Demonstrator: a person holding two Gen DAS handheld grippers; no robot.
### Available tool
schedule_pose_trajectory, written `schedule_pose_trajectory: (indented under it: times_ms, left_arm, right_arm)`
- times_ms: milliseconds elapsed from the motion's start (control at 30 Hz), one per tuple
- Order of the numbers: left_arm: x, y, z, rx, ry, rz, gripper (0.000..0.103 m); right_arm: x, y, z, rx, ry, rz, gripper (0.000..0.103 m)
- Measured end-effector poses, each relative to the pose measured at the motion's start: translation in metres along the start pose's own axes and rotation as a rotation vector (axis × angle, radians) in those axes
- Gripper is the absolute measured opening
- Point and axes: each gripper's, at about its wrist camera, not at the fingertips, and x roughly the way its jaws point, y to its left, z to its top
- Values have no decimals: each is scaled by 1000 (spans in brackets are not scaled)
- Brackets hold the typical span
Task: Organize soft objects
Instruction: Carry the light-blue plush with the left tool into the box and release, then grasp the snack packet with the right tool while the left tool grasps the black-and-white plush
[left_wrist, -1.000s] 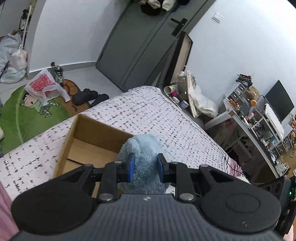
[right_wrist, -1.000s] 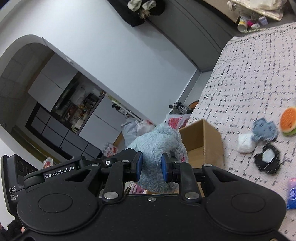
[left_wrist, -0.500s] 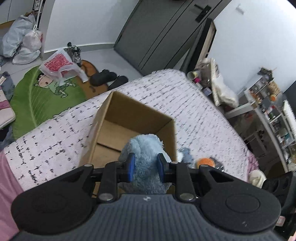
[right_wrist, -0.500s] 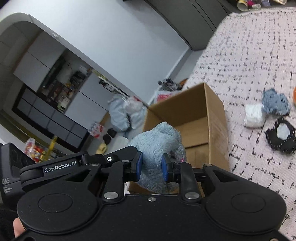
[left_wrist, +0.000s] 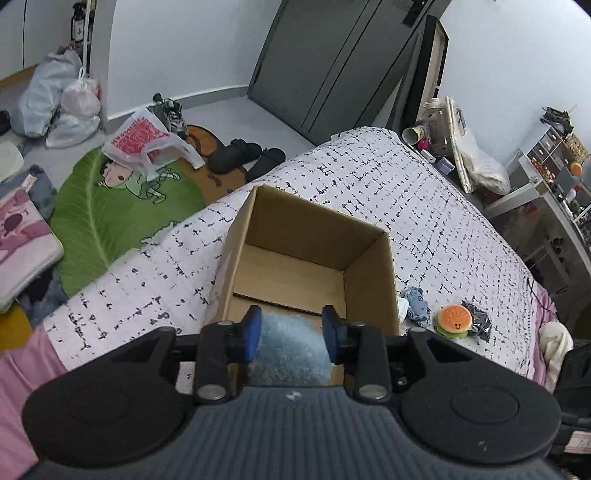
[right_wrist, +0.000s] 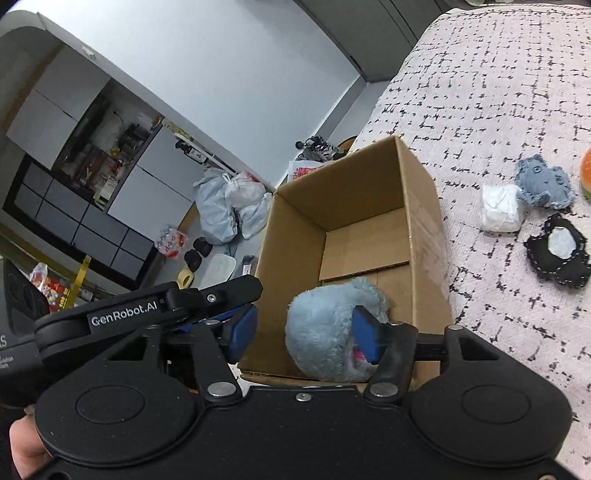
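Observation:
A fluffy light-blue plush (right_wrist: 325, 339) lies inside the open cardboard box (right_wrist: 424, 206) against its near wall. My right gripper (right_wrist: 303, 334) hangs over that wall with its jaws opening. The right pad touches the plush and the left pad stands apart from it. In the left wrist view the plush (left_wrist: 291, 349) sits low between the blue pads of my left gripper (left_wrist: 291, 334). Those jaws are opening too, and fur fills the gap. The box (left_wrist: 369, 266) stands on the patterned bed cover (left_wrist: 369, 192).
Right of the box lie a small blue soft toy (right_wrist: 543, 182), a white soft lump (right_wrist: 500, 208), a black pouch (right_wrist: 557, 251) and a burger plush (left_wrist: 453, 320). A green leaf rug (left_wrist: 96, 221), slippers (left_wrist: 240, 157) and bags (left_wrist: 59, 99) are on the floor beyond the bed.
Both grippers came down closer over the box and their jaws have spread. The plush, pinched by both before, has sunk lower into the box and has come away from the right gripper's left pad.

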Motion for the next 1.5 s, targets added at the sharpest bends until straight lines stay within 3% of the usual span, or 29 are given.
schedule_pose_trajectory:
  times_ms: [100, 267, 467, 933, 1267, 1400, 1500]
  left_arm:
    - [-6, -4, 0, 10, -20, -2, 52]
    - [-23, -12, 4, 21, -69, 61, 80]
    - [-44, -27, 4, 39, -84, 73, 90]
    - [-62, -63, -17, 74, -65, 148, 99]
    - [-67, -92, -29, 60, -60, 132, 100]
    - [-67, -111, -36, 106, -72, 154, 100]
    - [-66, -121, -40, 110, -63, 119, 100]
  right_arm:
    - [-11, 2, 2, -2, -15, -33, 70]
    - [-33, 4, 3, -12, -41, -62, 86]
    - [-57, 9, 2, -38, -69, -87, 98]
    - [-107, -14, 0, -20, -82, -160, 103]
    - [-127, -33, -9, -13, -115, -310, 103]
    - [-133, -36, -11, -19, -127, -313, 103]
    - [-136, -42, -10, -15, -125, -311, 103]
